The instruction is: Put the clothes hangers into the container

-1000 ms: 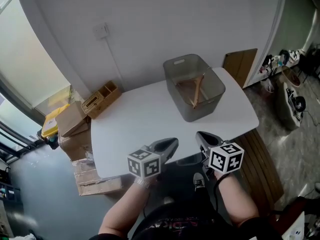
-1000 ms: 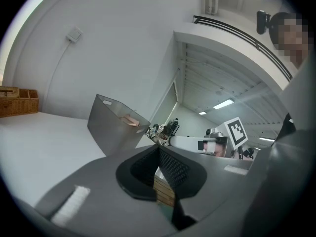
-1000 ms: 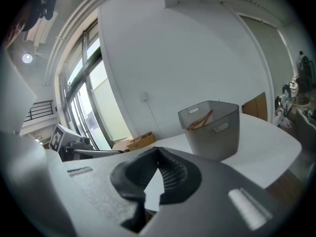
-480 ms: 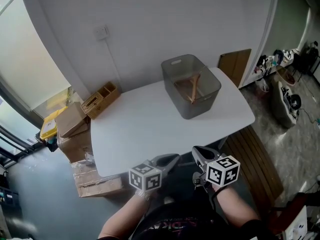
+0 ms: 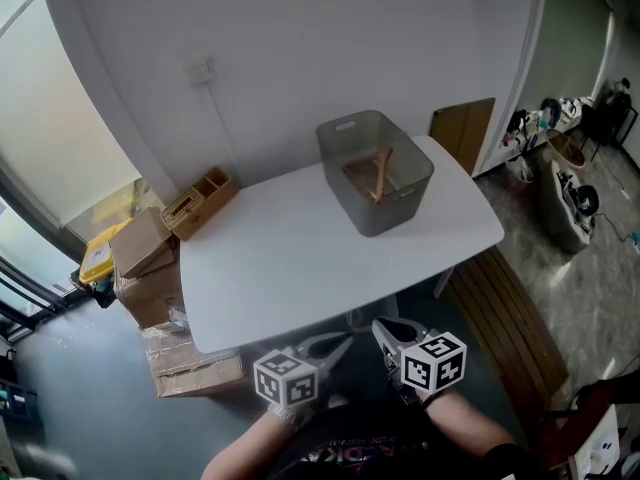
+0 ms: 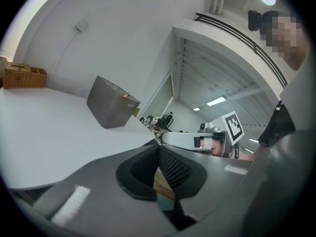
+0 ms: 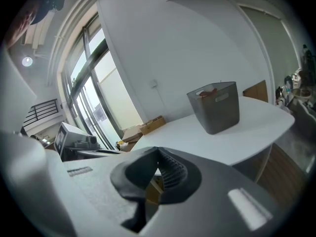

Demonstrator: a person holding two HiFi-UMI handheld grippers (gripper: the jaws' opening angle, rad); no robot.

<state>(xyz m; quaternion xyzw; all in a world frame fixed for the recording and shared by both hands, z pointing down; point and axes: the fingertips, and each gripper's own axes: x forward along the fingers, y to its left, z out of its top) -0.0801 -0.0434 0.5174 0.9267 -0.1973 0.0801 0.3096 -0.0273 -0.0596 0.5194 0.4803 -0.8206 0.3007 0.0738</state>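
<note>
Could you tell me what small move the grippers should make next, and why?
Probably rest them: wooden hangers already lie in the grey container, the white table shows no other hanger, and left gripper and right gripper are shut, empty.

A white table (image 5: 290, 258) stands by a plain white wall (image 5: 300, 38). A big bright window (image 5: 45, 138) is on the left. Brown boxes (image 5: 145, 248) sit on the grey floor (image 5: 70, 388) beside the table.

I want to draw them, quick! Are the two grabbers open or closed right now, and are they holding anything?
Left gripper: closed, holding nothing.
Right gripper: closed, holding nothing.
</note>
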